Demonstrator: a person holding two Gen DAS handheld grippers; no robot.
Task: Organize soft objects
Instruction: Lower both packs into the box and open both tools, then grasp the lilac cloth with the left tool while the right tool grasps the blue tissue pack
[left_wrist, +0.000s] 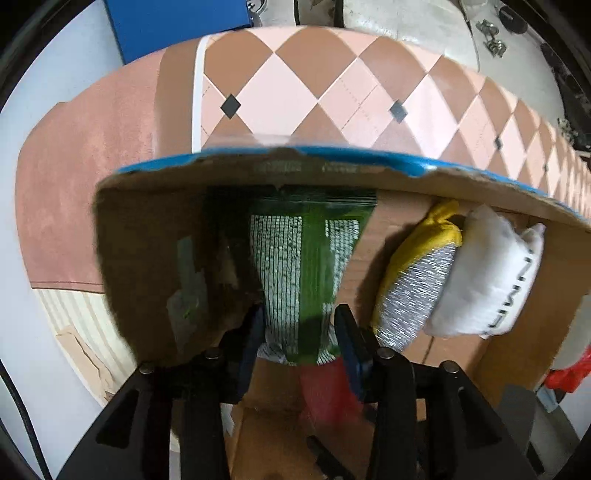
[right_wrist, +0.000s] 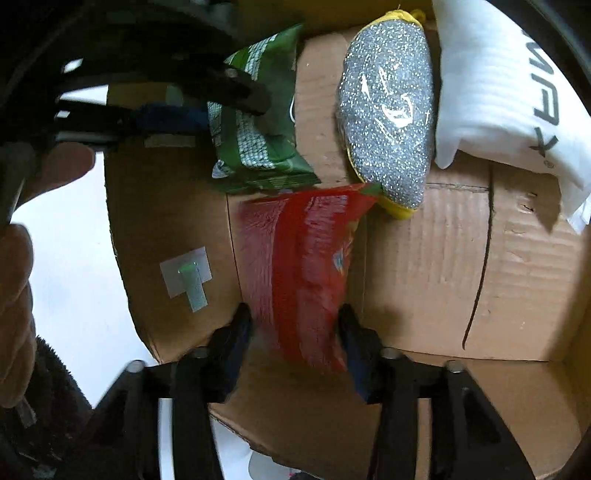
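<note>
A cardboard box (left_wrist: 147, 258) (right_wrist: 517, 277) holds soft packs. My left gripper (left_wrist: 299, 325) is shut on a green and white packet (left_wrist: 295, 266), held inside the box against its far wall; it also shows in the right wrist view (right_wrist: 255, 136) with the left gripper (right_wrist: 221, 99) around it. My right gripper (right_wrist: 295, 325) is shut on a red packet (right_wrist: 299, 266), held over the box floor just below the green one; the red packet shows in the left wrist view (left_wrist: 325, 387). A silver and yellow scrubber pack (left_wrist: 413, 288) (right_wrist: 388, 110) and a white pouch (left_wrist: 484, 273) (right_wrist: 491, 92) lie beside them.
The box stands on a checkered pink and brown cloth (left_wrist: 314, 85). A pink surface (left_wrist: 74, 177) lies to the left. A blue object (left_wrist: 177, 26) stands behind. Tape pieces (right_wrist: 188, 277) stick to the box's left wall. A person's hand (right_wrist: 14, 280) shows at left.
</note>
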